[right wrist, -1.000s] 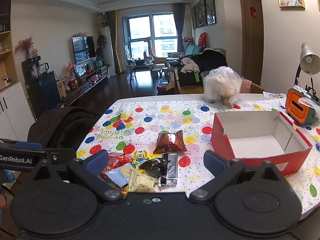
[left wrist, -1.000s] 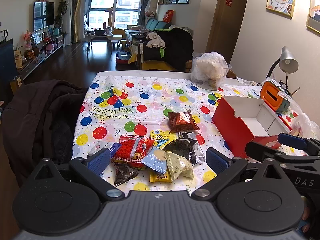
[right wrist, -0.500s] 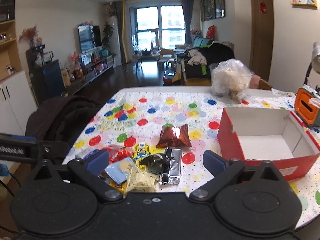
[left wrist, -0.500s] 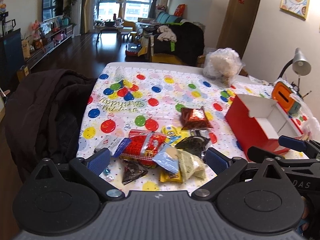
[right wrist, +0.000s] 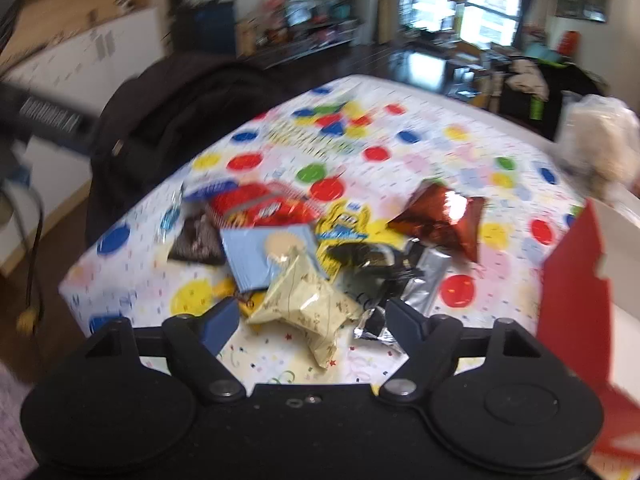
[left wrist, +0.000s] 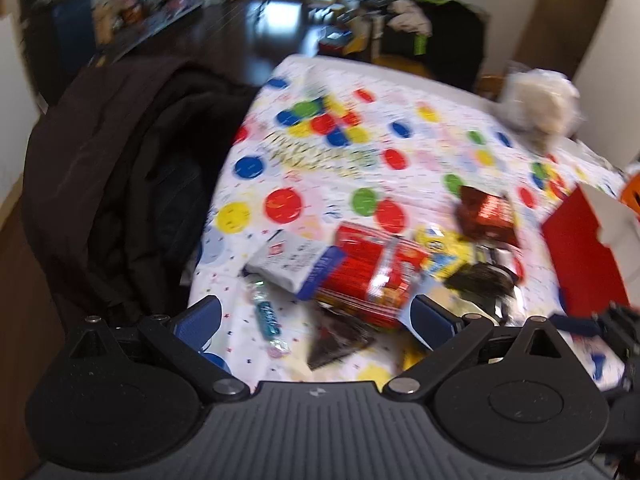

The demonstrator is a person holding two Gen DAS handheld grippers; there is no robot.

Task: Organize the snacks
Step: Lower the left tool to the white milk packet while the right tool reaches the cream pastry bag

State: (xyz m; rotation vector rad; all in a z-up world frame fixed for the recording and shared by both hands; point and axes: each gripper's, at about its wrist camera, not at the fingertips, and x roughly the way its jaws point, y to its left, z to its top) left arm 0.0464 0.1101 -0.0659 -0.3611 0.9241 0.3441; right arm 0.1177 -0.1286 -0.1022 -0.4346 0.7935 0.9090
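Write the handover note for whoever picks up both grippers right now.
Left gripper: open, nothing held, aimed down at the left side of the snack pile, near the red striped packet.
Right gripper: jaws closing, nothing gripped yet; the cream packet lies between the fingers.
Things: all snacks lie loose in one heap on the balloon tablecloth; the red box stands at the right of the heap, and no snack shows in the part of it in view.
Done: nothing packed.
Left: move each packet into the box, probably the cream one first.
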